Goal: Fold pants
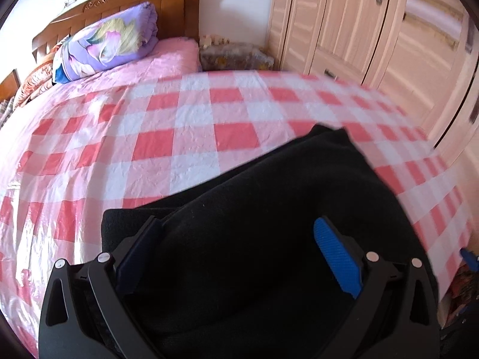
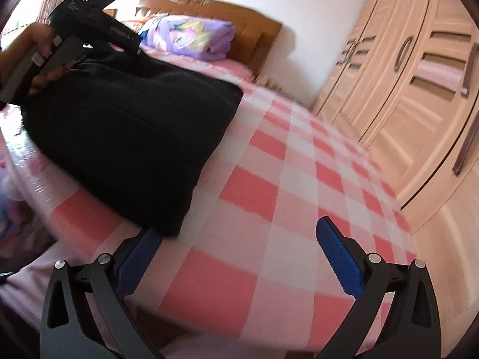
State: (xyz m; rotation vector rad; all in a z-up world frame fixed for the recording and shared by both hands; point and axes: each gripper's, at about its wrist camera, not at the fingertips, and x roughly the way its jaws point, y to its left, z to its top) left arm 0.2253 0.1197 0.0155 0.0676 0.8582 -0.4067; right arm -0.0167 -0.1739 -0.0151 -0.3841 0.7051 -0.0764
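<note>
The black pants (image 1: 254, 194) lie as a folded bundle on the pink-and-white checked bedsheet (image 1: 191, 119). My left gripper (image 1: 239, 245) is open wide, right over the near end of the bundle, and black cloth fills the space between its blue pads (image 1: 335, 254). In the right wrist view the pants (image 2: 128, 125) sit at the left, with a hand (image 2: 39, 51) holding the left tool at their far end. My right gripper (image 2: 236, 239) is open above bare sheet (image 2: 269, 197). Its left finger (image 2: 140, 248) is just short of the pants' near corner.
A rolled purple floral quilt (image 1: 110, 42) lies by the wooden headboard (image 1: 149, 0). A light wood wardrobe (image 2: 419, 89) runs along the bed's right side. A cluttered bedside stand (image 1: 233, 56) sits in the corner. Checked sheet stretches beyond the pants.
</note>
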